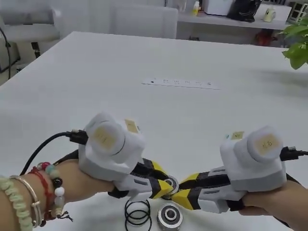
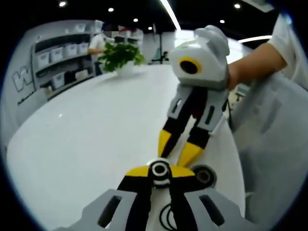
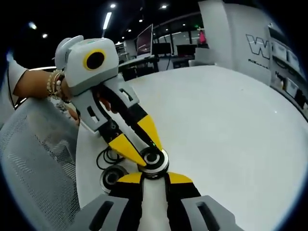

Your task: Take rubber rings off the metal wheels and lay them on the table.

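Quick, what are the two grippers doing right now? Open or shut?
Left gripper: shut on a small wheel.
Right gripper: tips at the same wheel; open or shut cannot be told.

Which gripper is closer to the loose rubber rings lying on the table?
Left. Left gripper hangs just above the rubber rings; right gripper sits farther right, by the loose metal wheel.

Black rubber rings (image 1: 138, 215) lie flat beside one metal wheel (image 1: 169, 217); a second wheel (image 1: 169, 186) is gripped.
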Tool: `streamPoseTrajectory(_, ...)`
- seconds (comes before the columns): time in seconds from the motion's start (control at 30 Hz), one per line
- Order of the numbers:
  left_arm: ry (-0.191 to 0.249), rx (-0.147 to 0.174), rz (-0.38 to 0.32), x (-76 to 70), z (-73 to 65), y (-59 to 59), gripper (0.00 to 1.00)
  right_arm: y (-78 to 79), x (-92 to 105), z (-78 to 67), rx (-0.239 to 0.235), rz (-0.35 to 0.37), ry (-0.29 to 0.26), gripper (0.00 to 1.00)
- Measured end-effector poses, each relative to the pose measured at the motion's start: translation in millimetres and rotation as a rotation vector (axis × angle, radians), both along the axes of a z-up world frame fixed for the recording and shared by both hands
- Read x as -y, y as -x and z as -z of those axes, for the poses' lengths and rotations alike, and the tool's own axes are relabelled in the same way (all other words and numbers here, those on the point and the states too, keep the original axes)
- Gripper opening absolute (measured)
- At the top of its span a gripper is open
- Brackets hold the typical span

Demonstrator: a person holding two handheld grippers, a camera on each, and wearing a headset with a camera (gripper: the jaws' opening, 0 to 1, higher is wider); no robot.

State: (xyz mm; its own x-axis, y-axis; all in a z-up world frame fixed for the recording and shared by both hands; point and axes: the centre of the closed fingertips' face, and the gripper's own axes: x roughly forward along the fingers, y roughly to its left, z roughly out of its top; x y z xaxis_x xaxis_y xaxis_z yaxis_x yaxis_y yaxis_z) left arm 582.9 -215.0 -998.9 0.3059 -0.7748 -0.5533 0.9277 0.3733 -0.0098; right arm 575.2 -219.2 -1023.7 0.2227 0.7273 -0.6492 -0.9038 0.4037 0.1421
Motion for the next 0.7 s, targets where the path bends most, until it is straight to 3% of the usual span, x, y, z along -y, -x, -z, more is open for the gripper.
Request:
streamPoseTrajectory(0.13, 0.003, 0.0, -0.009, 0.6, 0.4, -0.9, 0.14, 1.0, -1.3, 0.0, 0.029, -0.021, 0.032, 0.15)
streamPoseTrajectory(0.37, 0.01, 0.012, -0.011, 2.6, 1.0, -1.0, 0.14, 0.0, -0.8, 0.1, 0.023, -0.004, 0.049, 0.15)
streamPoseTrajectory(0.47, 0.024, 0.016, -0.029, 2.8, 1.4, -1.3, 0.14, 0.1, 0.2, 0.0, 0.0, 0.027, 0.043, 0.15)
streamPoseTrajectory(0.57, 0.03, 0.019, -0.034, 3.4, 1.2, -1.2, 0.14, 1.0, 2.4, 0.2, 0.009, 0.017, 0.048, 0.11)
streamPoseTrajectory(0.7, 0.036, 0.014, -0.037, 4.7, 1.7, -1.1, 0.14, 2.1, 6.3, 0.5, 0.03, 0.005, 0.058, 0.0)
